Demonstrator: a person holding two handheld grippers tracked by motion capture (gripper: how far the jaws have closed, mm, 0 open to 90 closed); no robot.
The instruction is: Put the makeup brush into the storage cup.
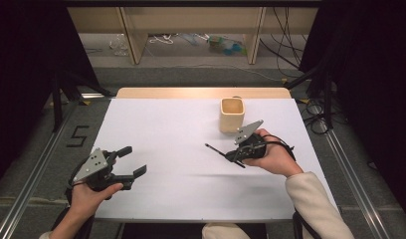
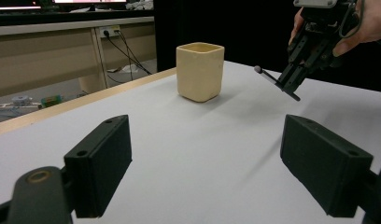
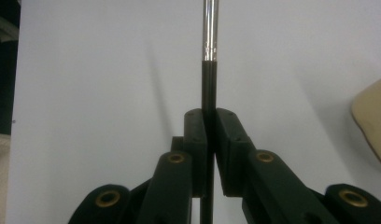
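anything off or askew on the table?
Nothing stands out. The cup stands upright on the white table, the right gripper is shut on a thin pen, and the left gripper is open.
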